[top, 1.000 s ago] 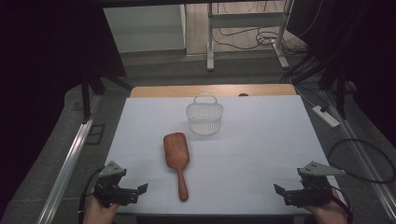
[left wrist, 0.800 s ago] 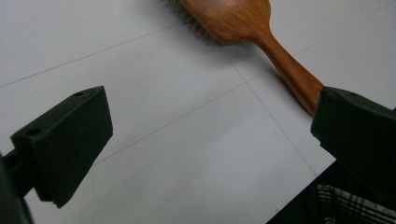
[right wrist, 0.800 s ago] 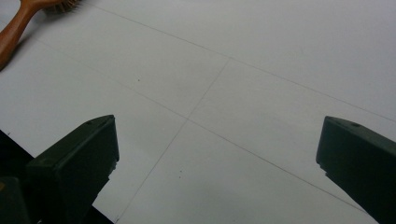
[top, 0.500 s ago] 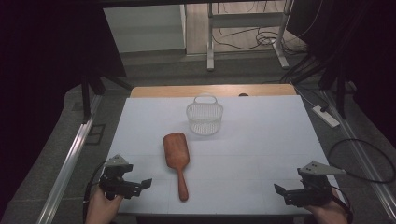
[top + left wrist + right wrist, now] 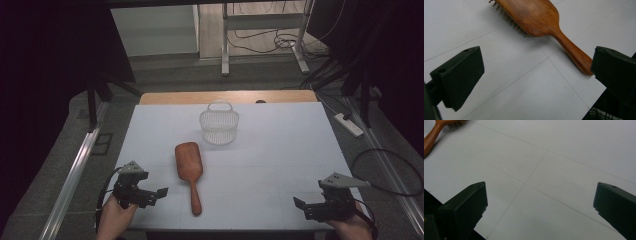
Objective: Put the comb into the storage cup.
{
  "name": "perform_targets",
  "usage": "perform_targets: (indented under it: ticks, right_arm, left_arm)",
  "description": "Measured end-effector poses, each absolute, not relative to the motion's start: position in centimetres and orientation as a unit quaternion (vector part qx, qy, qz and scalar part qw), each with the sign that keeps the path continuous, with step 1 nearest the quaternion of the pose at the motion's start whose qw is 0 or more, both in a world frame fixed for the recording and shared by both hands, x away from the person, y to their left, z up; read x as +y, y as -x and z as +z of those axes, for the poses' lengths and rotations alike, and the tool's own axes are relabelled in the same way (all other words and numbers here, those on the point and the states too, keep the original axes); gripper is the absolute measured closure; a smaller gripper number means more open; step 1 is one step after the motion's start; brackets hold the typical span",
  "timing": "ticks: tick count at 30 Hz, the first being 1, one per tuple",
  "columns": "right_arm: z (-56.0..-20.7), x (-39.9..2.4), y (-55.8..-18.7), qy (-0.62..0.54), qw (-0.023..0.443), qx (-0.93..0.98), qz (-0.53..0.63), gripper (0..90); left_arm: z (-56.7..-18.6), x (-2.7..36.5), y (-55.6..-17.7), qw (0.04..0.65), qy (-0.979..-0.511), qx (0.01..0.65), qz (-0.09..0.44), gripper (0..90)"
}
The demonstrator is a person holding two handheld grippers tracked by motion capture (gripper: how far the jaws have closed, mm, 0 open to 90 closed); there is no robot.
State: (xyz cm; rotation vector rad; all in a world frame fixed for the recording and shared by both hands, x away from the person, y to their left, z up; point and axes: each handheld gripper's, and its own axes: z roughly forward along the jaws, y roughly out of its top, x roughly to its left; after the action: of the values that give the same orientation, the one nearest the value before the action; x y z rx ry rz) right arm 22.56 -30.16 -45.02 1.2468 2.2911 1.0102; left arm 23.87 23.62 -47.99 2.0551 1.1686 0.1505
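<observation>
The left gripper (image 5: 161, 192) hovers at the near left corner of the white table (image 5: 280, 150), jaws spread and empty, aimed at the wooden paddle hairbrush (image 5: 189, 169) just to its right. In the left gripper view, the brush handle (image 5: 571, 52) runs toward the far jaw without touching it.

The hairbrush lies left of centre, bristles down, handle toward the person. It is judged rigid, light and smooth (the varnished wood may slip under hard pads). The recommended grasp point is the narrow handle, across its width, near the neck where it meets the paddle; the broad head looks too wide for a secure pinch.

Behind the brush, well apart, stands a small white wire basket (image 5: 219, 125) with its handle upright. Nothing lies between gripper and brush; the upright basket handle could obstruct a low carry toward it.

The right gripper (image 5: 299, 204) rests at the near right corner, jaws spread, holding nothing.
</observation>
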Motion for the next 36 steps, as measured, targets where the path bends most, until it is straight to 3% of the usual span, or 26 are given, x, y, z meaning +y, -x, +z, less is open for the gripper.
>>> perform_targets:
  ticks: [36]
  right_arm:
    - [-45.1,-30.1,-22.7,-0.44,0.167,0.808,0.353,0.0]
  left_arm:
    - [-47.2,18.7,-28.6,0.374,-0.82,0.432,0.037,0.0]
